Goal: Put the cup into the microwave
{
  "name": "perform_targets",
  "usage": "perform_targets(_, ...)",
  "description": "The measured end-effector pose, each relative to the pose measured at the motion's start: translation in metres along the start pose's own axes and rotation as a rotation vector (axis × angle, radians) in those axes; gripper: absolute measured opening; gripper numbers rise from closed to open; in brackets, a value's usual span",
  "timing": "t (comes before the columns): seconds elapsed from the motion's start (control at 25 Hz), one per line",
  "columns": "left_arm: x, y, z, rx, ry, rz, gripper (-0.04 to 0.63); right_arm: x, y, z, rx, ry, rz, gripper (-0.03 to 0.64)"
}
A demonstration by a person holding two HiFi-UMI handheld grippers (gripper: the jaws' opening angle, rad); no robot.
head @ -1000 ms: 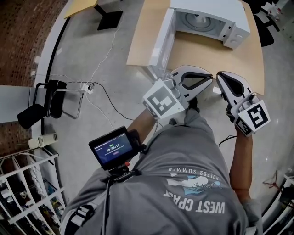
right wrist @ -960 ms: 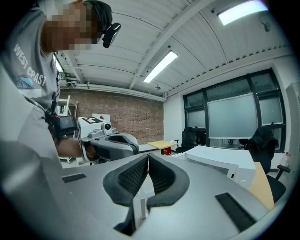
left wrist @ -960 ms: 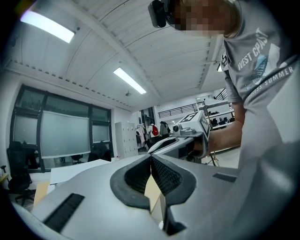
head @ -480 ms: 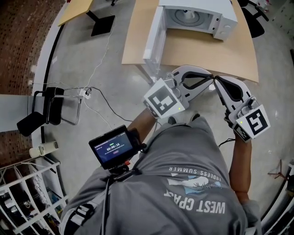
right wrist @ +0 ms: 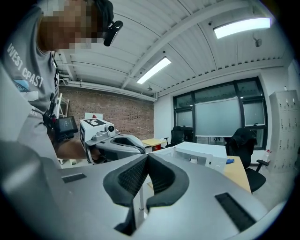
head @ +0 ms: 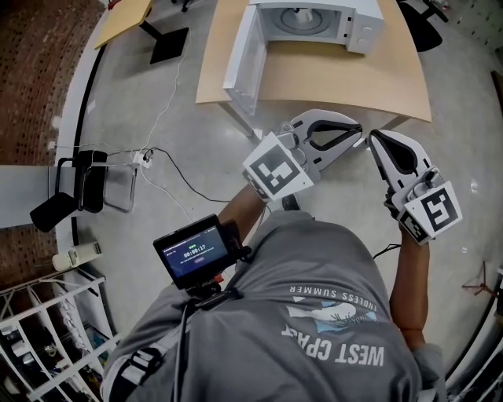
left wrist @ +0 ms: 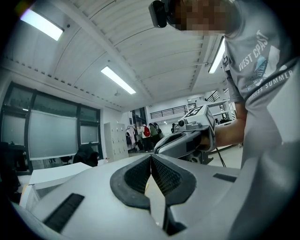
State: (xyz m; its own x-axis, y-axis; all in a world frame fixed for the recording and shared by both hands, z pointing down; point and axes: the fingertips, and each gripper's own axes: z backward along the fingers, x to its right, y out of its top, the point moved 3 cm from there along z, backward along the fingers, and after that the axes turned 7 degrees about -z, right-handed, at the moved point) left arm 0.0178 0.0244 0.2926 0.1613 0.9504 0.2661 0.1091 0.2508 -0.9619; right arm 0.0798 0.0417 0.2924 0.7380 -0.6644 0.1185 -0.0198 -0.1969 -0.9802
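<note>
Head view: left tongs [head: 358, 134], right tongs [head: 374, 139] level, side by side, both pressed together, empty.

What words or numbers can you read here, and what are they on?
"WEST COAST": shirt, upside down in the head view.
"ENDLESS SUMMER": shirt too.
"00:00:17": monitor, small, so not certain.
Left gripper and right gripper cubes: square markers, no letters.
Microwave panel: too small to read.
</note>
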Motion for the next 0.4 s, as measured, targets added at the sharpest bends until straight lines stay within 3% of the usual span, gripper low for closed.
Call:
perform_targets(0.12, 0.023, 0.005, -0.018, -0.012, -0.021, 0.014, 0.021, 0.003, -0.003, 0.032, -0.008, -0.035, -0.017, 0.018)
perform_targets(0.28, 0.091, 0.017, -0.057, -0.03, -0.056, -0.033, 0.021, 0.001, -0.024, 0.113, 0.003, -0.06, -0.021, 0.018)
perform_targets(0.4, 0.14, 0.034, -0.077, -0.022, -0.084, -0.011, 0.021, -0.007, -0.03, 0.167, 0.005, -0.08, -0.025, 0.018)
